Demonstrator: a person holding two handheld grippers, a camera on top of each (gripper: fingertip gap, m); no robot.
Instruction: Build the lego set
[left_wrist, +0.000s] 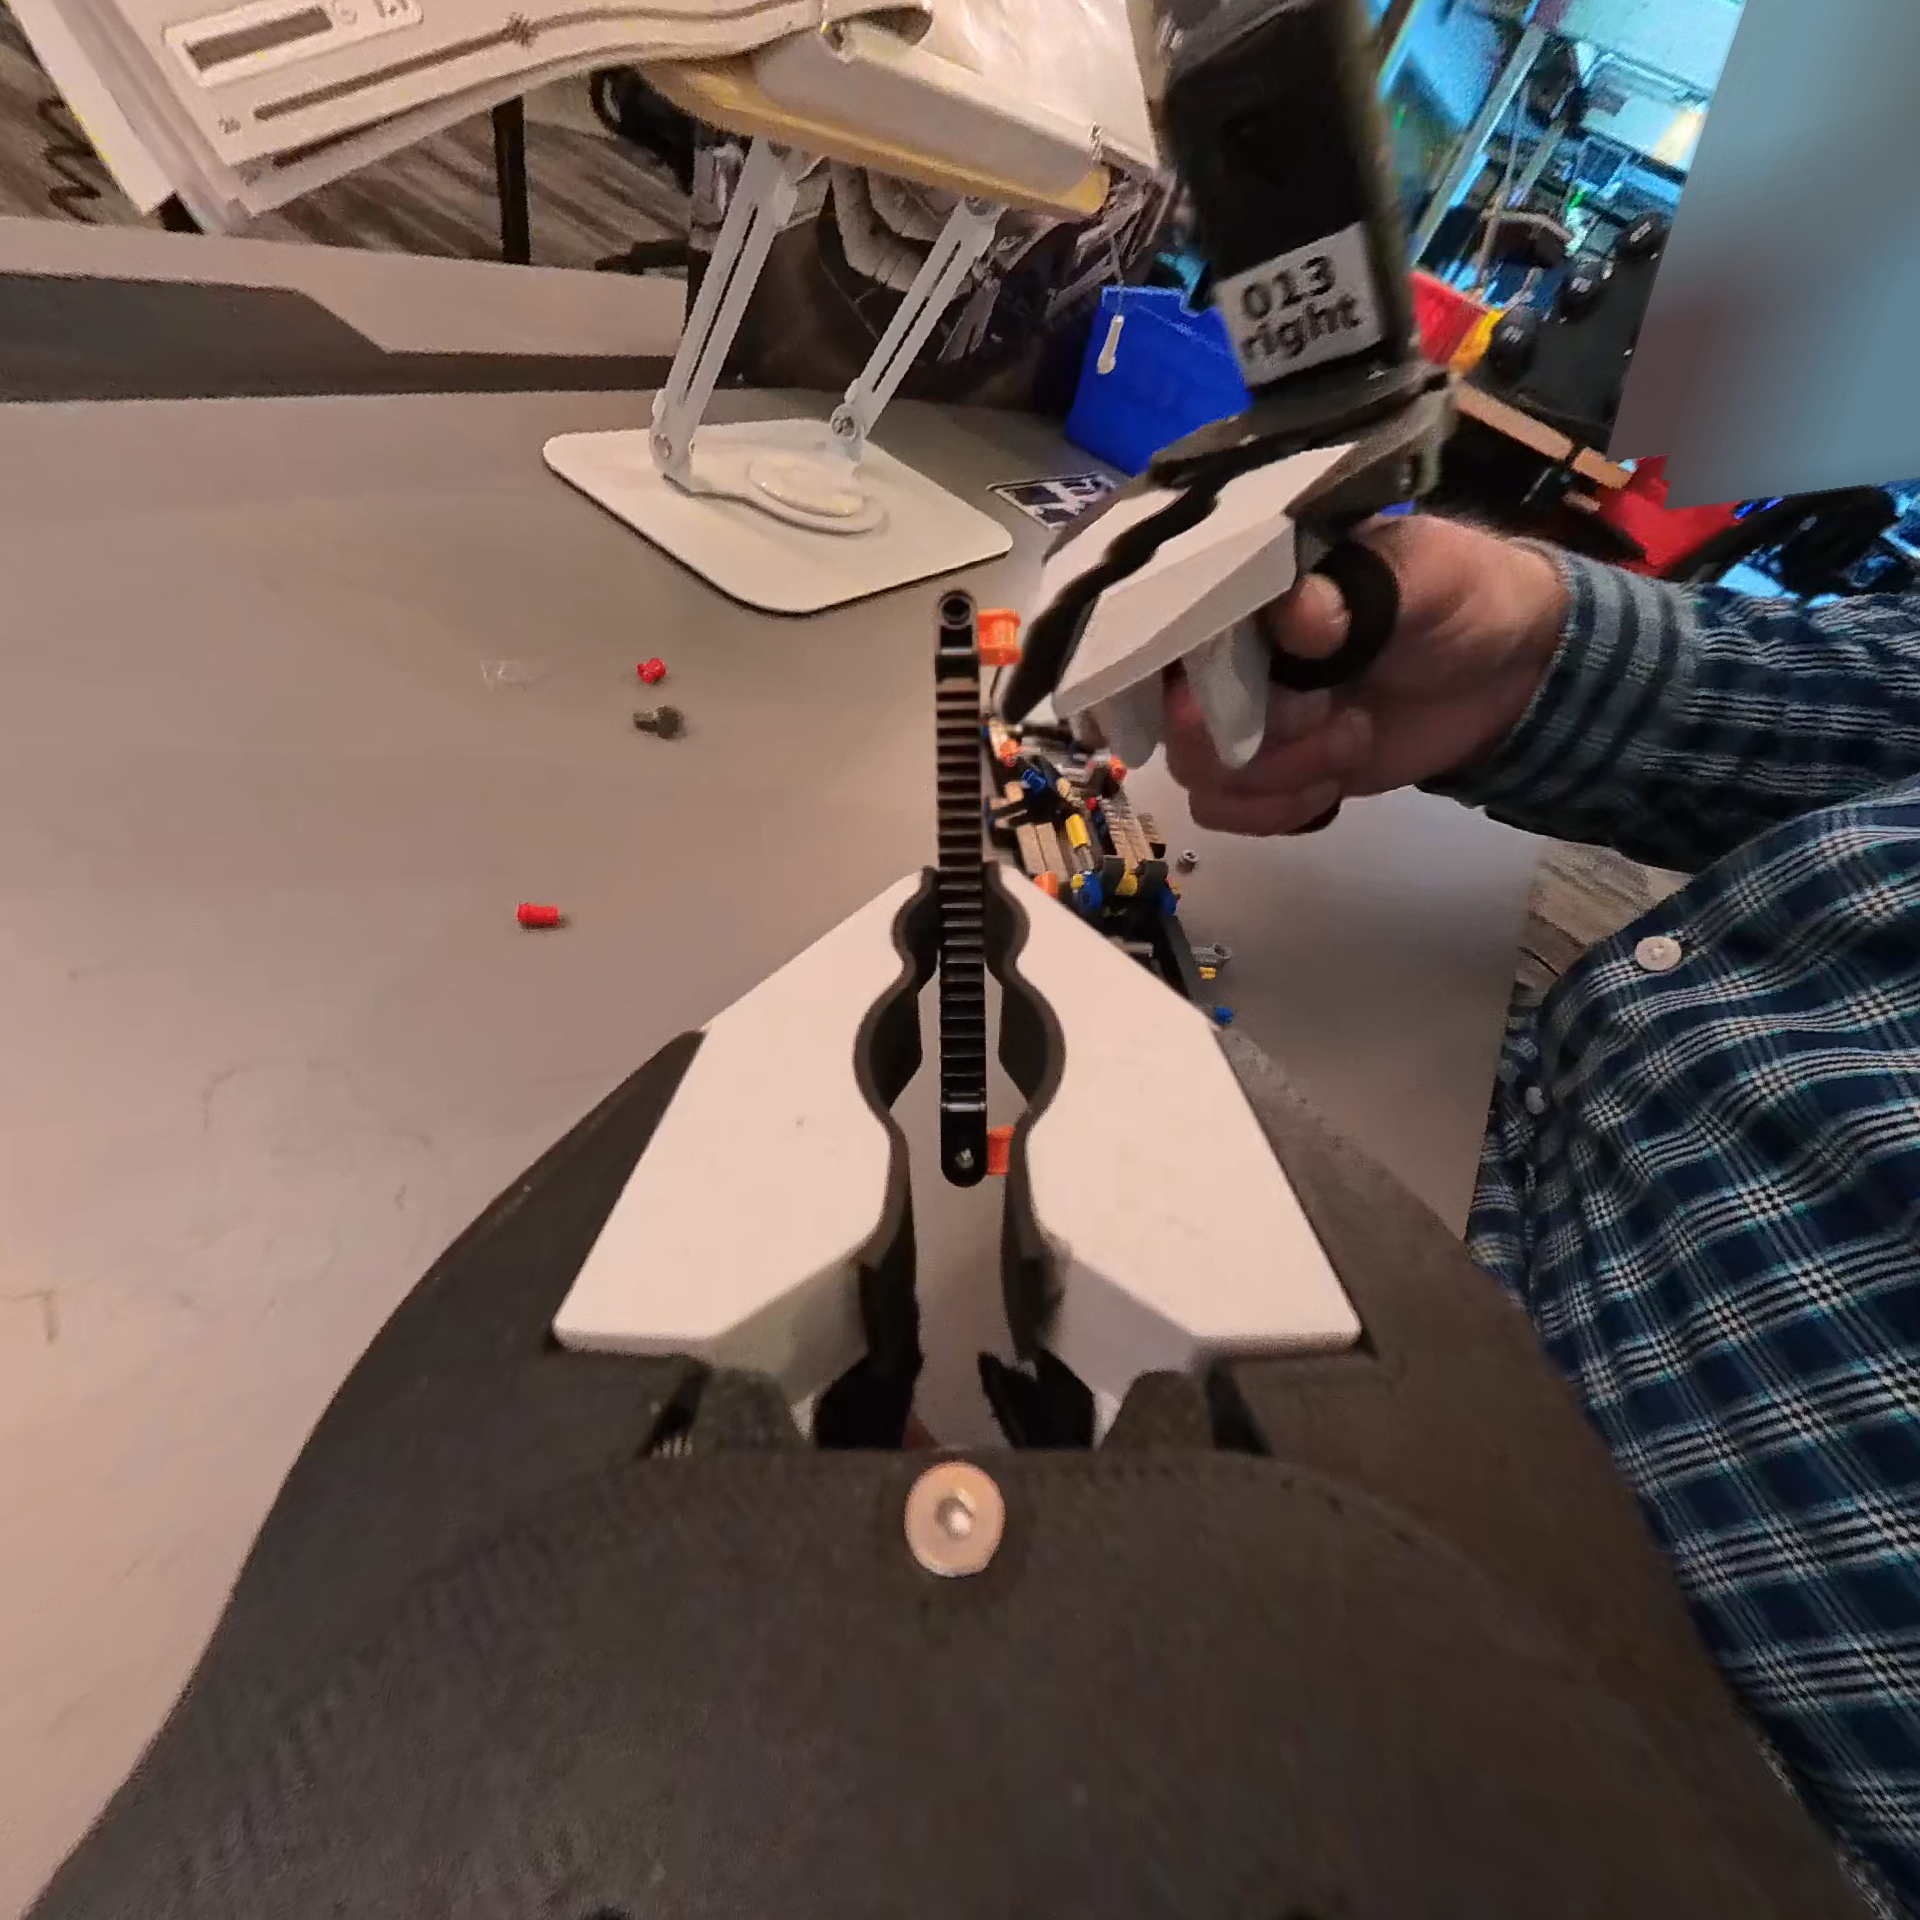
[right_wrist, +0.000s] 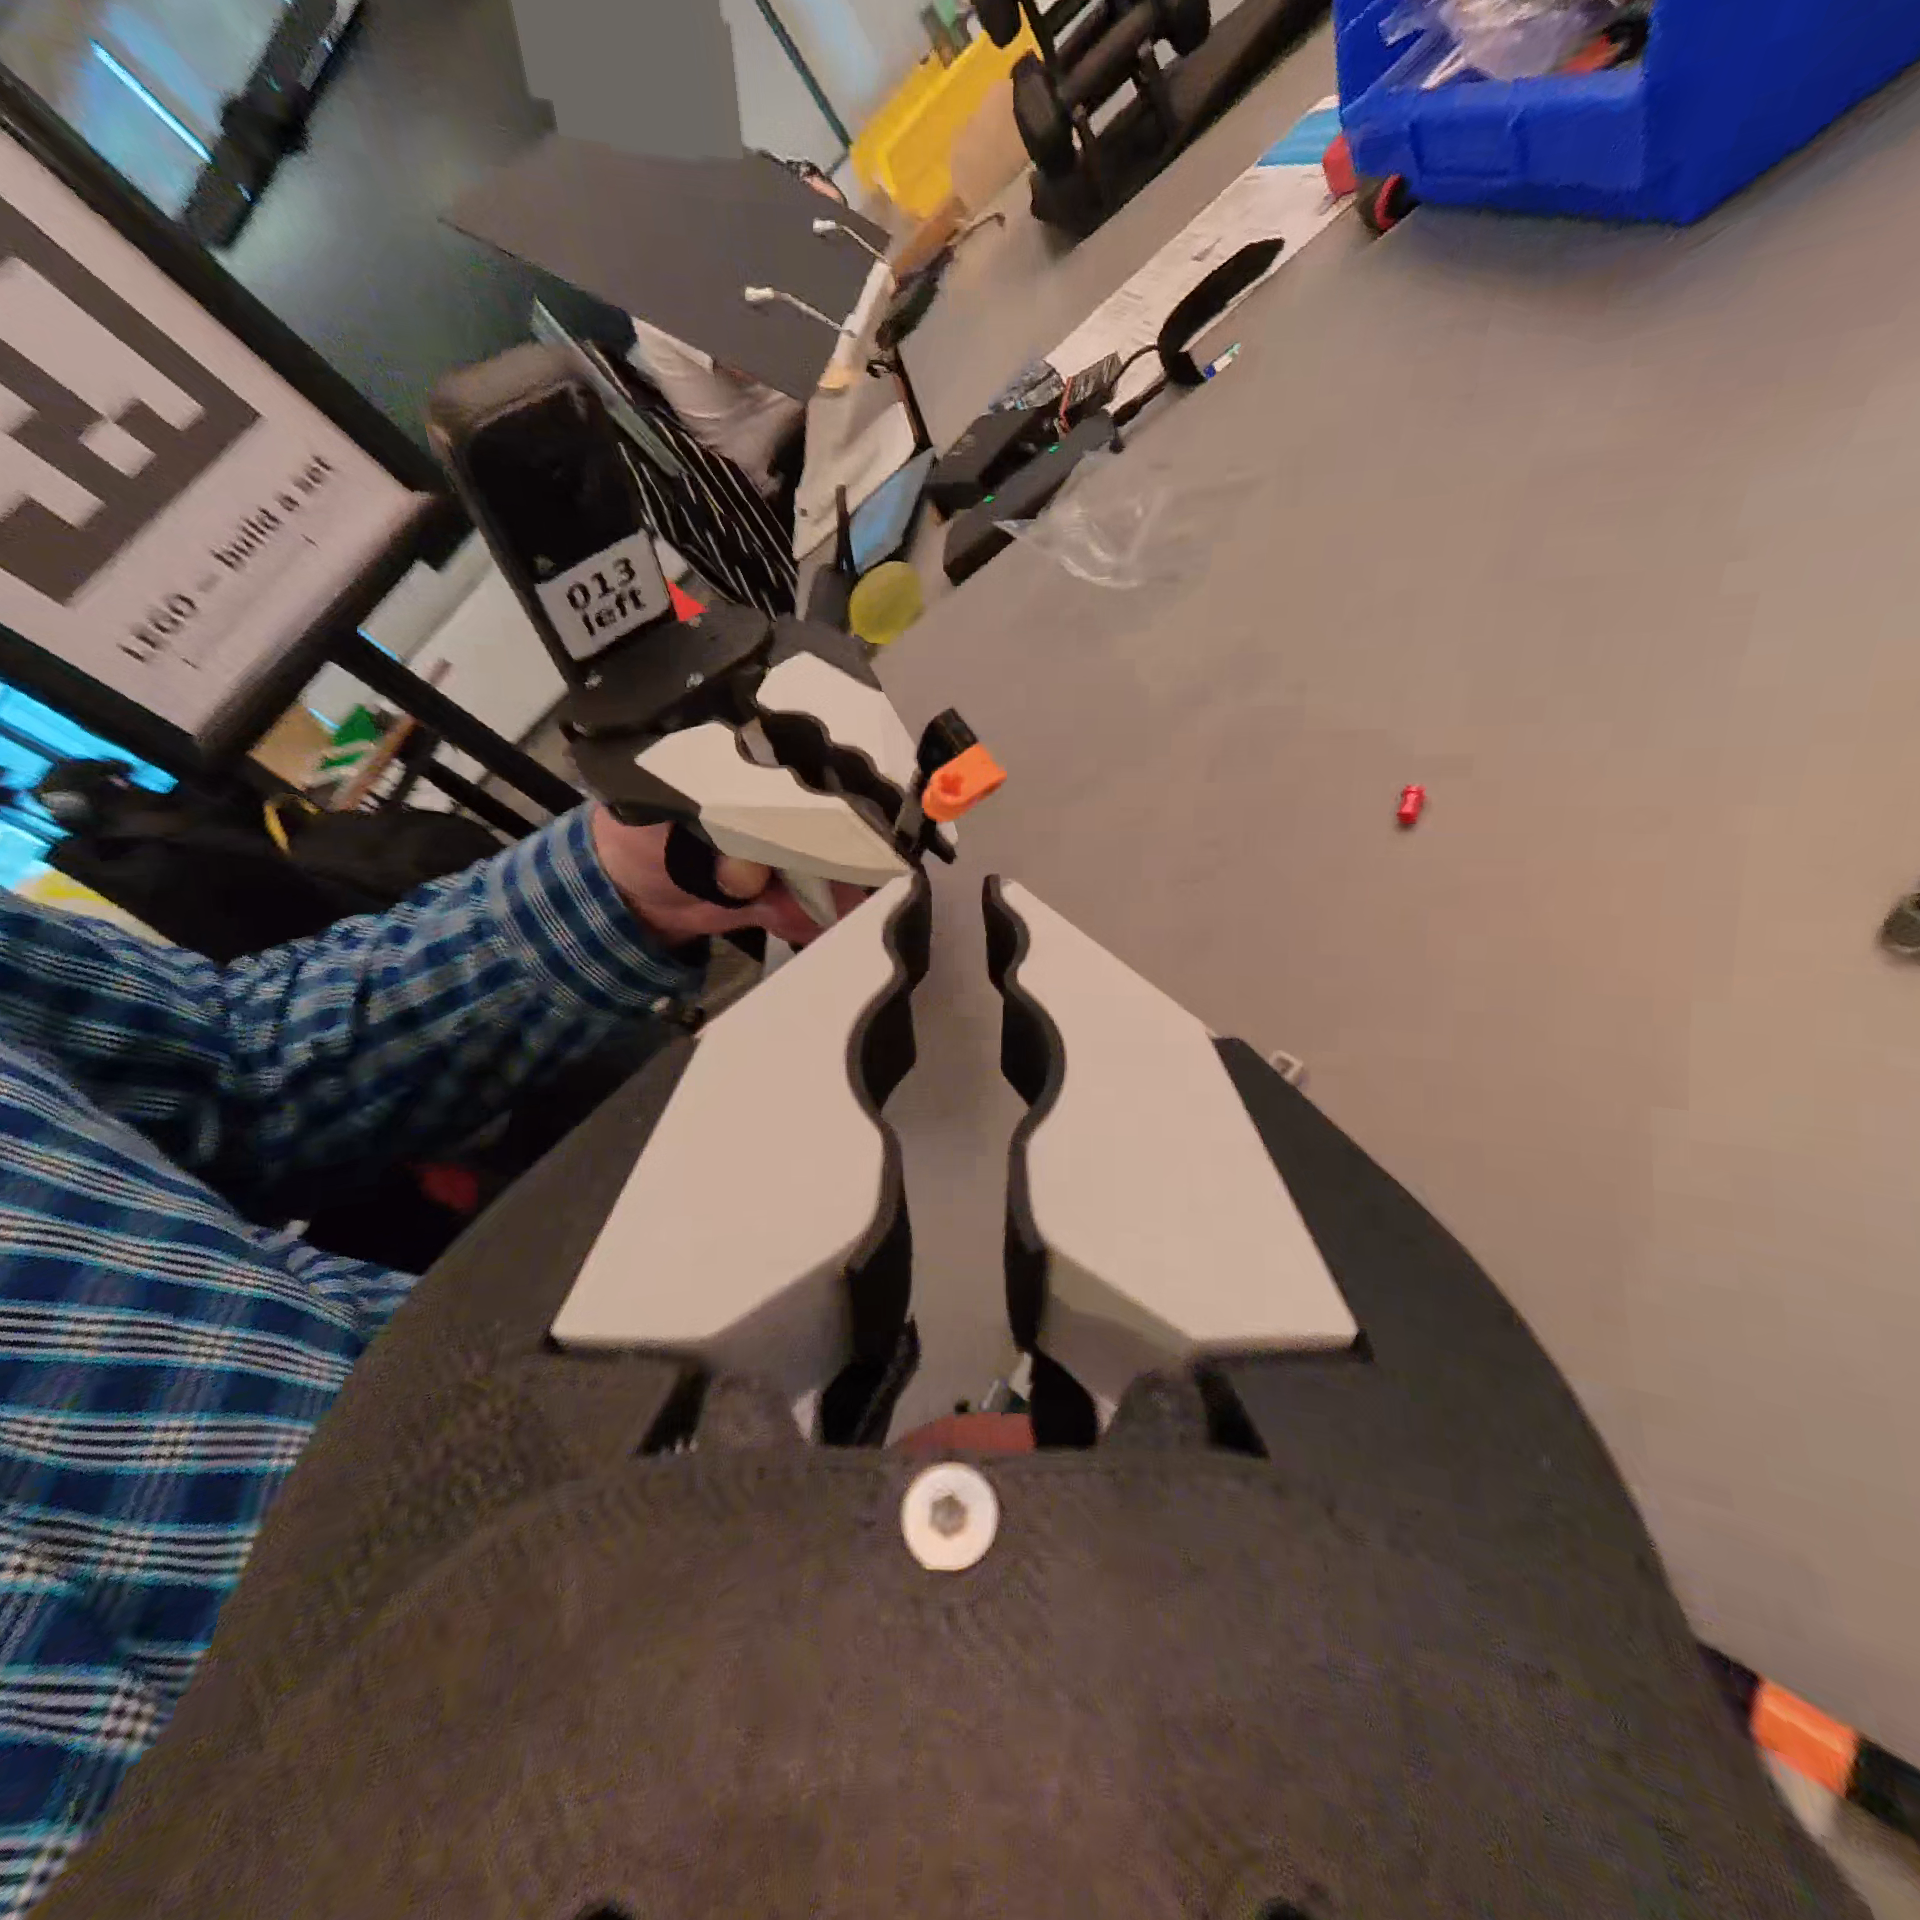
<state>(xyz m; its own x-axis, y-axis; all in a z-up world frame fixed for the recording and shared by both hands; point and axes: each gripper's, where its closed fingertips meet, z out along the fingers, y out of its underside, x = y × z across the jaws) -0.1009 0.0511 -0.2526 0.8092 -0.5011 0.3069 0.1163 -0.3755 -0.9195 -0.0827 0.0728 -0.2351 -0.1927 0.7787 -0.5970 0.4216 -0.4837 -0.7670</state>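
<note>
Nearest the left wrist camera, the left gripper (left_wrist: 961, 914) is clamped on a black toothed rack (left_wrist: 961, 831). This rack stands upright between the pads, its top well clear of the fingertips. One orange pin (left_wrist: 997, 636) sits at the rack's top end on the right side, and a second orange pin (left_wrist: 1000, 1148) sits at its bottom end, down between the fingers.

Just right of the rack's top, the right gripper (left_wrist: 1013, 698) points down and left, its tips just beside the upper pin; from the right wrist view its jaws stand apart with nothing between them (right_wrist: 954, 894). That view shows the rack's pin (right_wrist: 961, 781) just beyond the tips, slightly to the left.

Behind the rack, on the grey table (left_wrist: 312, 935), lies the partly built model (left_wrist: 1091, 831), a long strip of grey, yellow and blue parts. Loose pieces lie to the left: two red pins (left_wrist: 538, 914) (left_wrist: 651, 670) and a dark pin (left_wrist: 658, 720). A white stand (left_wrist: 779, 509) is at the far side.

The step in hand looks like dressing the rack with its pins before it joins the model. I judge the upper pin is either being seated or checked. Next, the right gripper would need to line up squarely with that pin and press or pinch it while the left holds the rack steady; a skewed push could twist the rack in the pads.
</note>
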